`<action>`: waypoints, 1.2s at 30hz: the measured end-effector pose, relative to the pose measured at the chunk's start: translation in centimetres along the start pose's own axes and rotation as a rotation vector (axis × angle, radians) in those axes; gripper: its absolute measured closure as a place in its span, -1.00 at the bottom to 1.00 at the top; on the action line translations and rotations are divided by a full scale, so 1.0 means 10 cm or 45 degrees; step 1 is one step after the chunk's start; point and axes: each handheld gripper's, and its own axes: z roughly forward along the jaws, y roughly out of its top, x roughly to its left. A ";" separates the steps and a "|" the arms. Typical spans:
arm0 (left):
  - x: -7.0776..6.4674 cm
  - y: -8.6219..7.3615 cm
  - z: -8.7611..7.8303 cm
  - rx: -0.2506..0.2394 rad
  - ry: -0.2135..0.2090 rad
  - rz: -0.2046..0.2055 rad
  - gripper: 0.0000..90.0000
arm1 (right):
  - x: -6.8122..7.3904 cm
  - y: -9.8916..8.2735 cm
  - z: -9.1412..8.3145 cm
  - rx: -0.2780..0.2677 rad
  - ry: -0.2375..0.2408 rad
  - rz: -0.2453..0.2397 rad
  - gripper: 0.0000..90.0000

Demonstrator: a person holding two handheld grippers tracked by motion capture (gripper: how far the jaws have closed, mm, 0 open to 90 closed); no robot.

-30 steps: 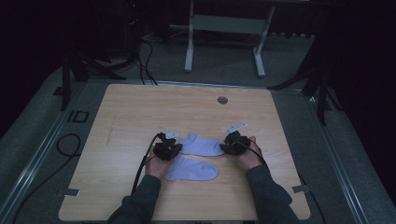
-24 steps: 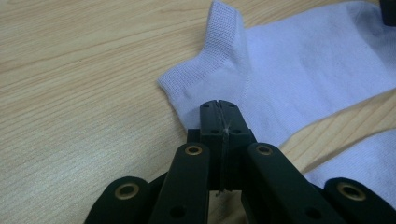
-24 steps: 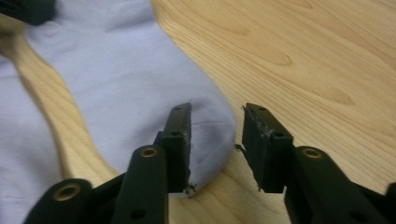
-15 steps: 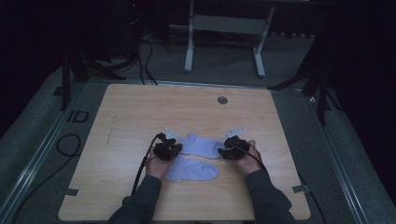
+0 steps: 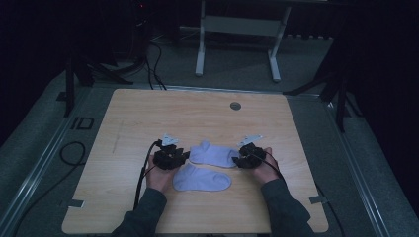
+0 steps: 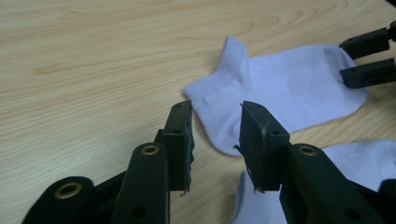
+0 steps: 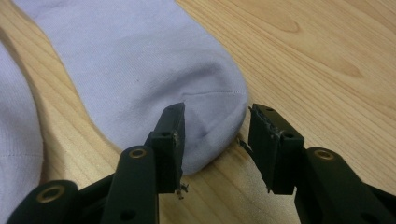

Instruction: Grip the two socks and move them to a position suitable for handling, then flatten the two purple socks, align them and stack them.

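far sock (image 5: 213, 154) lies flat, released; left gripper (image 6: 215, 140) and right gripper (image 7: 215, 135) jaws just opened, empty; near sock (image 5: 201, 178) remains.

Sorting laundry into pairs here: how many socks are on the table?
2. One white sock lies flat between the left gripper and the right gripper. The other sock lies just nearer the person, between the two hands. Both grippers are open.

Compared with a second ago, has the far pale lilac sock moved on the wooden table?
No. The far pale lilac sock lies as before, in line below the round grommet. The left gripper jaws have just been opening, off its heel end.
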 end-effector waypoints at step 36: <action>0.17 -0.44 -0.58 -0.004 0.089 -0.003 0.42 | -0.07 0.02 -0.32 -0.081 0.008 0.091 0.15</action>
